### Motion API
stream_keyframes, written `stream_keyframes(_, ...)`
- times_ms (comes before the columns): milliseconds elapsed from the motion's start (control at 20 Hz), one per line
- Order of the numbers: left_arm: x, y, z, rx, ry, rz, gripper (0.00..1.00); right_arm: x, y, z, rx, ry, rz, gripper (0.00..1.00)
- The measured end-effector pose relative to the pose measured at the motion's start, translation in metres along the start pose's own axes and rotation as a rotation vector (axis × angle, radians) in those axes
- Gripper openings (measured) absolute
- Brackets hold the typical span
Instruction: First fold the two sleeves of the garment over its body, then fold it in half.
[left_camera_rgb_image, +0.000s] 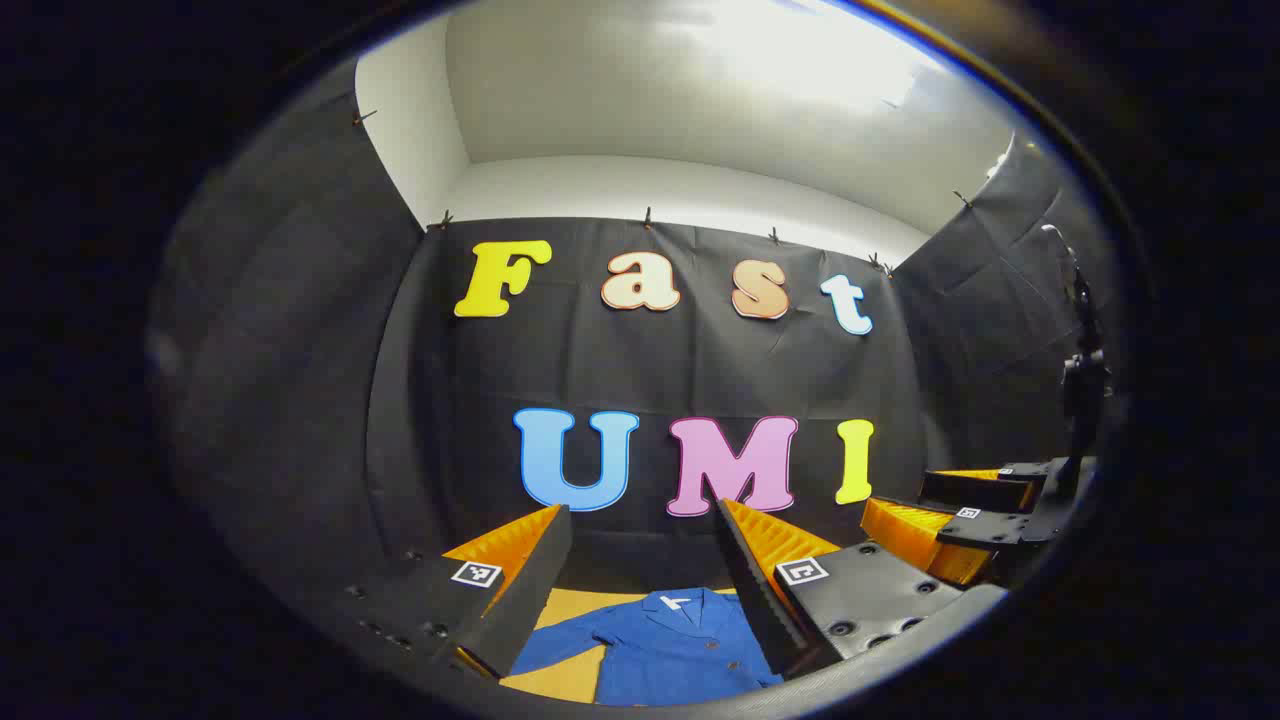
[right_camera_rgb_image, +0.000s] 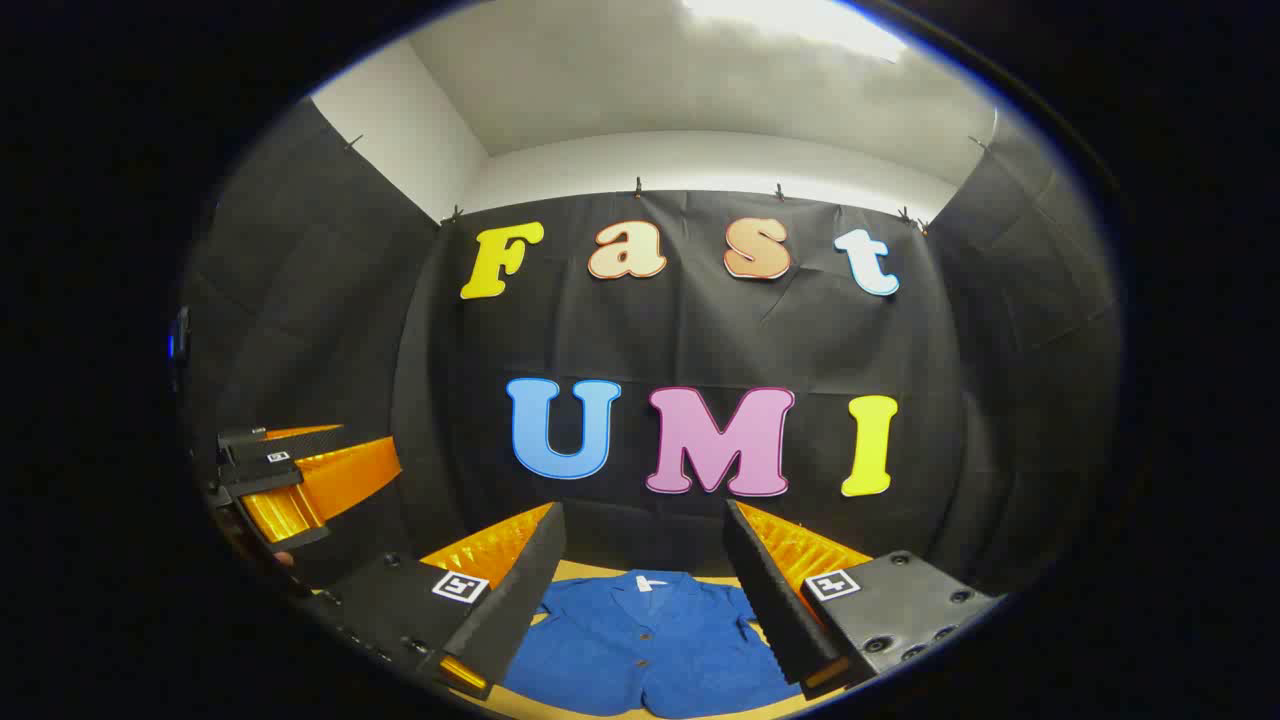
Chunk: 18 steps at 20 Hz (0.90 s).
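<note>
My left gripper and right gripper both have jaws spread wide, holding nothing; the blue buttoned cloth jacket lies flat between and beyond my fingers.

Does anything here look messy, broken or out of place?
Nothing stands out. The blue garment lies flat and unfolded on the yellow table, collar toward the wall, one sleeve spread out. Both the left gripper and right gripper hover open above it, touching nothing.

a yellow tabletop carries a blue garment lying flat.
</note>
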<state>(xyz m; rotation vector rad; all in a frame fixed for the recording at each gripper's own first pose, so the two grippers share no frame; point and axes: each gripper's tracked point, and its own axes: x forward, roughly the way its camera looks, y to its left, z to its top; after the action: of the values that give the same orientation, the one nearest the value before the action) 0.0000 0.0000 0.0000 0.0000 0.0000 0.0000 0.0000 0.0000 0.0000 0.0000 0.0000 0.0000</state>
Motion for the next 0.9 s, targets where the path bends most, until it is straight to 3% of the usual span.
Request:
stream_keyframes(150,-0.002,0.019,0.003,-0.002,-0.016,0.045,0.82,0.004,0.002,0.003,-0.019,-0.011,-0.001,0.94)
stream_keyframes(400,0.005,0.018,-0.014,0.028,0.047,0.026,0.82,0.01,0.003,-0.007,0.009,0.01,-0.001,0.99)
stream_keyframes(450,0.008,0.022,-0.014,0.023,0.051,0.038,0.82,0.011,0.004,-0.008,0.01,0.014,0.006,0.94)
stream_keyframes(500,0.008,0.017,-0.014,0.006,0.049,0.033,0.82,0.009,0.0,-0.006,0.006,0.008,-0.001,0.99)
stream_keyframes(650,0.007,0.007,-0.019,0.006,0.047,-0.005,0.82,0.003,-0.012,-0.007,-0.008,0.01,-0.035,0.94)
stream_keyframes(800,0.006,0.011,-0.015,0.055,0.033,0.018,0.82,0.001,-0.027,-0.007,-0.029,0.011,-0.067,0.99)
stream_keyframes(900,0.001,0.014,-0.009,0.061,-0.002,0.046,0.82,-0.001,-0.036,-0.007,-0.035,0.014,-0.09,0.94)
